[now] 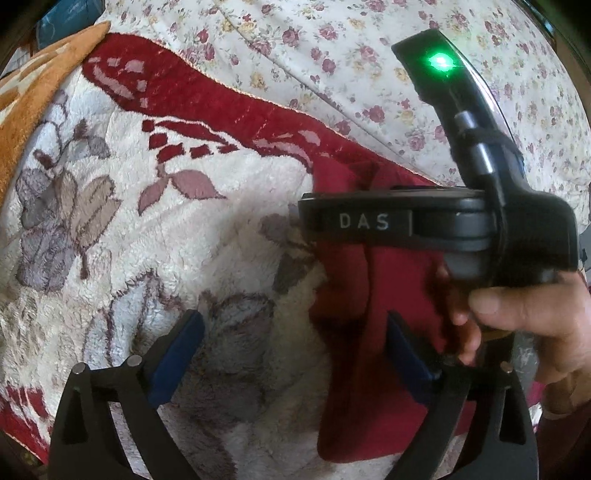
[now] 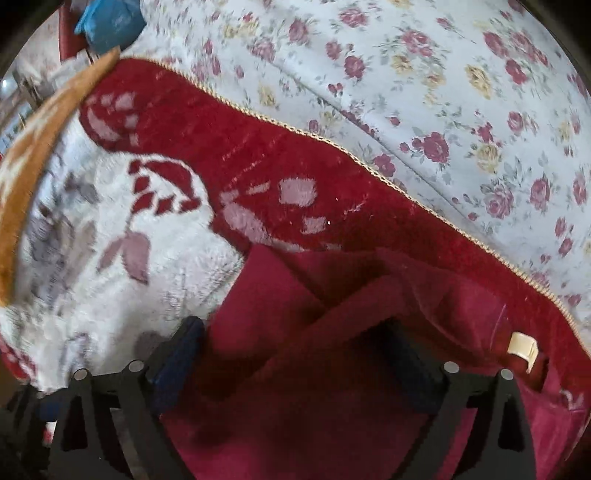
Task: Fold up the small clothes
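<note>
A small dark red garment (image 1: 354, 369) lies crumpled on a white and red fleece blanket (image 1: 147, 229). My left gripper (image 1: 295, 354) is open just above it, its right blue pad over the garment's left part and its left pad over the blanket. The right gripper's black body marked DAS (image 1: 424, 225), held by a hand (image 1: 532, 325), hovers over the garment; its fingers are not visible there. In the right wrist view the right gripper (image 2: 295, 358) is open and straddles folds of the garment (image 2: 314, 332). A cream label (image 2: 522, 349) shows at its right.
The fleece blanket (image 2: 110, 258) lies on a floral bedsheet (image 1: 369, 66), which fills the far and right side (image 2: 443, 110). An orange blanket edge (image 1: 37, 92) lies at the far left. A blue item (image 2: 107, 18) sits at the top left.
</note>
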A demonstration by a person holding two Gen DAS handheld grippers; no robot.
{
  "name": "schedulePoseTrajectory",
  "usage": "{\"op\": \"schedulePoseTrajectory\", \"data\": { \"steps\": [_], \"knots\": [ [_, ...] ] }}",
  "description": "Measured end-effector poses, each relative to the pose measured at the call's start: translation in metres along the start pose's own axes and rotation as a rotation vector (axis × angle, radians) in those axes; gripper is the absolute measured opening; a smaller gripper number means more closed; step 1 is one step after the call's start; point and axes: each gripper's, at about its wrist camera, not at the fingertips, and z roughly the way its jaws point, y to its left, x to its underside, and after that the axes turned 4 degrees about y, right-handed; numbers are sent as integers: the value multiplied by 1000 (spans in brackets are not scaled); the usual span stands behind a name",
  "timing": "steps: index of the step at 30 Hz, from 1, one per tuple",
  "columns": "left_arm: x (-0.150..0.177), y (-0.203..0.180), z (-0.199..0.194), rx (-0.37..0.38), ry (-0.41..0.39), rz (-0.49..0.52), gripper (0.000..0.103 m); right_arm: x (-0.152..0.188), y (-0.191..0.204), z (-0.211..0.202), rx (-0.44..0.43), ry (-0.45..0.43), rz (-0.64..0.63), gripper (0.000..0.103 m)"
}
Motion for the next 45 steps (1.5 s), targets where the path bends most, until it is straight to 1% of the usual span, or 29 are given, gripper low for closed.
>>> {"op": "schedulePoseTrajectory", "data": {
  "steps": [1, 2, 3, 5, 7, 8, 9, 10, 11, 12, 13, 16, 18, 19, 20, 22, 26, 28, 30, 31, 32, 33, 34, 35, 36, 38, 41, 42, 45],
  "knots": [
    [0, 0, 0, 1, 2, -4, 98, 1, -4, -2, 5, -9, 17, 87],
    [-1, -1, 1, 0, 3, -7, 99, 2, -10, -7, 7, -22, 42, 72],
    [-2, -2, 1, 1, 2, -9, 99, 4, -16, -11, -13, -31, 59, 65],
    [-3, -7, 1, 9, -7, -3, 99, 8, -35, -23, -82, -48, 99, 38],
    [-2, -13, -1, 12, -26, 13, 99, 15, -51, -36, -157, -63, 125, 25],
    [-2, -16, -2, 25, -37, 23, 99, 18, -55, -41, -174, -68, 132, 23],
    [-2, -18, -3, 47, -46, 33, 96, 21, -59, -45, -187, -73, 136, 22],
    [-3, -21, -4, 77, -51, 40, 79, 23, -62, -49, -198, -75, 136, 21],
    [-3, -24, -3, 108, -38, 40, 66, 25, -64, -52, -207, -75, 135, 21],
    [-4, -25, -2, 131, -21, 39, 43, 27, -65, -54, -211, -74, 134, 21],
    [-4, -27, 0, 153, -8, 40, 34, 29, -66, -56, -215, -71, 134, 21],
    [-3, -36, -4, 149, -33, 76, 25, 31, -69, -58, -229, -65, 148, 21],
    [-1, -38, -9, 165, -51, 88, 23, 30, -70, -58, -256, -59, 167, 25],
    [0, -38, -12, 172, -59, 95, 22, 29, -72, -61, -288, -56, 188, 36],
    [1, -39, -15, 179, -66, 105, 21, 29, -74, -62, -318, -54, 206, 63],
    [4, -40, -20, 187, -81, 121, 19, 27, -76, -65, -353, -51, 242, 85],
    [4, -42, -24, 198, -93, 134, 19, 17, -61, -61, -357, -24, 220, 85],
    [4, -44, -25, 198, -97, 141, 18, 11, -48, -55, -331, -9, 188, 86],
    [6, -46, -25, 194, -97, 150, 18, 6, -32, -42, -307, 31, 140, 86],
    [6, -47, -24, 190, -94, 156, 18, 6, -26, -35, -273, 49, 120, 86],
    [6, -48, -23, 184, -91, 159, 18, 7, -22, -31, -239, 58, 104, 84],
    [6, -48, -21, 171, -86, 162, 18, 8, -20, -27, -209, 54, 93, 79],
    [6, -49, -20, 158, -82, 164, 18, 11, -21, -26, -174, 39, 88, 64],
    [7, -49, -18, 147, -80, 167, 18, 13, -23, -26, -158, 23, 90, 54],
    [7, -49, -18, 140, -81, 170, 18, 16, -30, -27, -174, 8, 110, 51],
    [8, -49, -17, 129, -83, 177, 18, 21, -42, -29, -217, -8, 155, 39],
    [8, -50, -17, 121, -82, 173, 19, 25, -53, -30, -255, -21, 178, 37],
    [8, -50, -16, 115, -83, 174, 23, 25, -53, -31, -256, -27, 178, 37],
    [9, -49, -15, 79, -88, 173, 43, 26, -52, -31, -255, -36, 180, 37]
  ]
}}
